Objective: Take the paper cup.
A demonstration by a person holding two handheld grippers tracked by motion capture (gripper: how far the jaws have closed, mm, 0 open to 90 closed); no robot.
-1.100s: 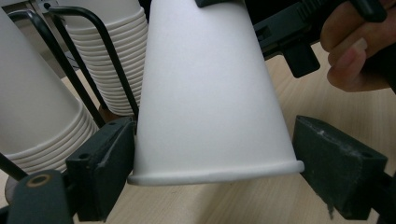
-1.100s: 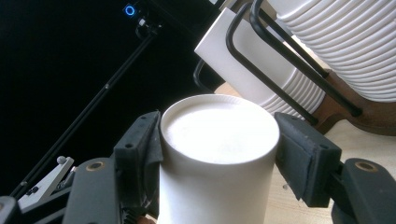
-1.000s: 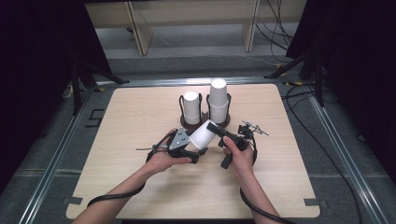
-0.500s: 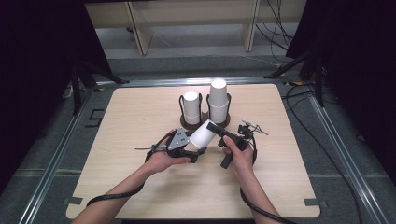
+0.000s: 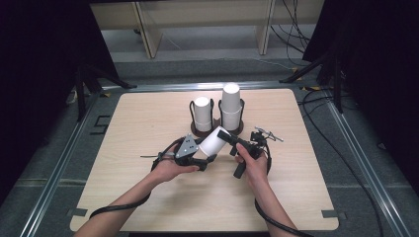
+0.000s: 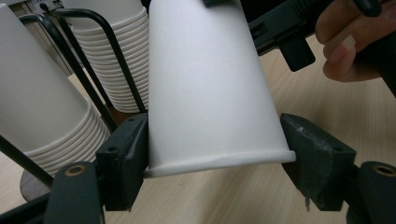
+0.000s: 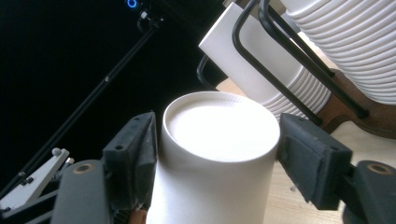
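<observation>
Handover under way: paper cup point(image 5: 213, 142) held tilted just in front of the cup rack point(image 5: 217, 129). Left gripper point(image 6: 212, 154) has just been closing, now clamped at the cup's rim. Right gripper point(image 7: 217, 149) has just been opening, jaws flanking the base, barely clear. Placement remains. Wooden table point(image 5: 148, 113), dark room.

At the centre of the high view, 2 stacks of white paper cups, a shorter stack point(image 5: 201, 114) and a taller stack point(image 5: 230, 105), stood in 2 black wire holders, with 1 loose cup point(image 5: 213, 142) just below. 2 grippers and 2 hands entered from the bottom.
</observation>
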